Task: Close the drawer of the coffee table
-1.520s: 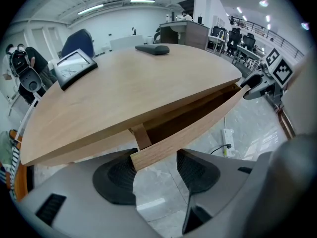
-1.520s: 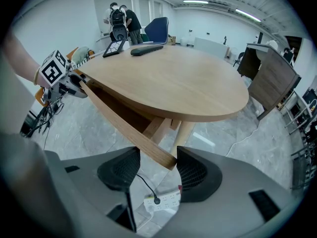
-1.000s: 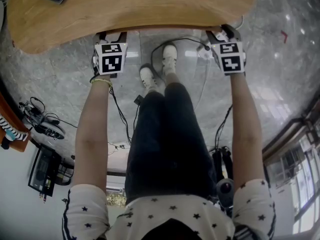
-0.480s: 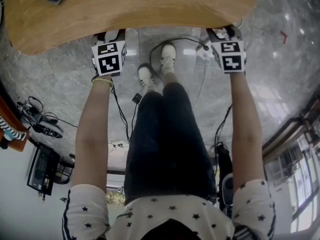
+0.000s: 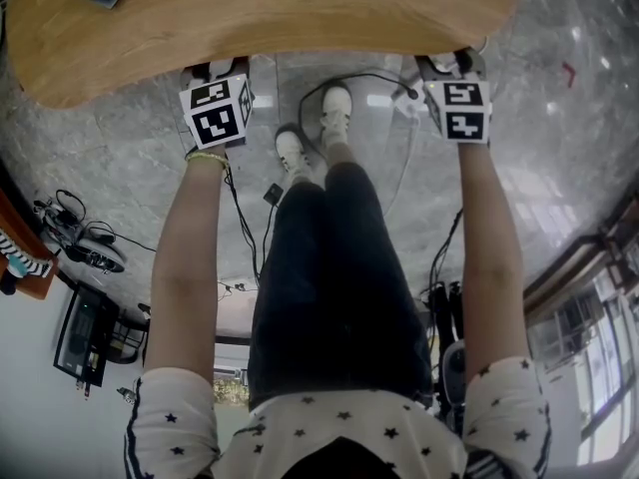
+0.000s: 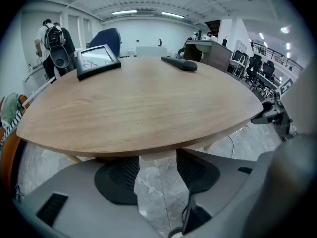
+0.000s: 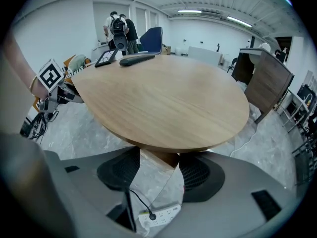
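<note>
Your left gripper (image 6: 157, 175) and right gripper (image 7: 156, 177): jaws apart, empty | at coffee table (image 5: 280, 8) edge, frame top | drawer unseen (closing unconfirmed)

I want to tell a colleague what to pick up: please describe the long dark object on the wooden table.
Find the large oval wooden tabletop. Near its far edge are two things, set apart: a tilted black-framed panel and, right of it in the left gripper view, the long dark object. It alone lies flat, slim like a remote control.
</note>
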`<state>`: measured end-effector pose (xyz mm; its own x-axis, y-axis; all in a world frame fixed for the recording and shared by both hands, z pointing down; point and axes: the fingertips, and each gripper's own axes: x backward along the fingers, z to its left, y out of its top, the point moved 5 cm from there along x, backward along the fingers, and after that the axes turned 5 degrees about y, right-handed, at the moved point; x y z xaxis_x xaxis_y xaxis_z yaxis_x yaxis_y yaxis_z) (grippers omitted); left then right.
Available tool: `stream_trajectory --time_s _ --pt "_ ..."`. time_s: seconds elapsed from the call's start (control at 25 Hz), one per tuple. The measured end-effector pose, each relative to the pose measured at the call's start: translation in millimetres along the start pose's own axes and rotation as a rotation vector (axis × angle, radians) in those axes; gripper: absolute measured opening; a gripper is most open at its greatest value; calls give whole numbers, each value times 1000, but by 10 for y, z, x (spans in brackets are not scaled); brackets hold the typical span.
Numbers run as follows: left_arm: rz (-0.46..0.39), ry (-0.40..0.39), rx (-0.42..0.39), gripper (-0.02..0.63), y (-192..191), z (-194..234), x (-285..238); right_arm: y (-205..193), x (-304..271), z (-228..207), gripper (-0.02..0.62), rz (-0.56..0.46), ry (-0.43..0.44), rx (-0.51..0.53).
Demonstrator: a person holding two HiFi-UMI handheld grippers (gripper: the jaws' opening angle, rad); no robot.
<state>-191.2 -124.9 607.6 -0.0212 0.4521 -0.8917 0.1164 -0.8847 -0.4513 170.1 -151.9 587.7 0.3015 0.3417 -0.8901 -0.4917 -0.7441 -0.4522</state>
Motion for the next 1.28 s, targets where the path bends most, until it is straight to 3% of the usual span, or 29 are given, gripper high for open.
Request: stream_trajectory --time_s 0.44,0.64,1.28 --pt "-42 41 149 236 83 12 -59 26 -81 -95 249 -124 -109 -84" --pt "-67 61 147 221 77 -13 -61 14 -97 -109 250 -173 -135 -116" --pt "-47 90 152 201 61 -2 -43 -22 -101 -54 249 -175 -190 -228"
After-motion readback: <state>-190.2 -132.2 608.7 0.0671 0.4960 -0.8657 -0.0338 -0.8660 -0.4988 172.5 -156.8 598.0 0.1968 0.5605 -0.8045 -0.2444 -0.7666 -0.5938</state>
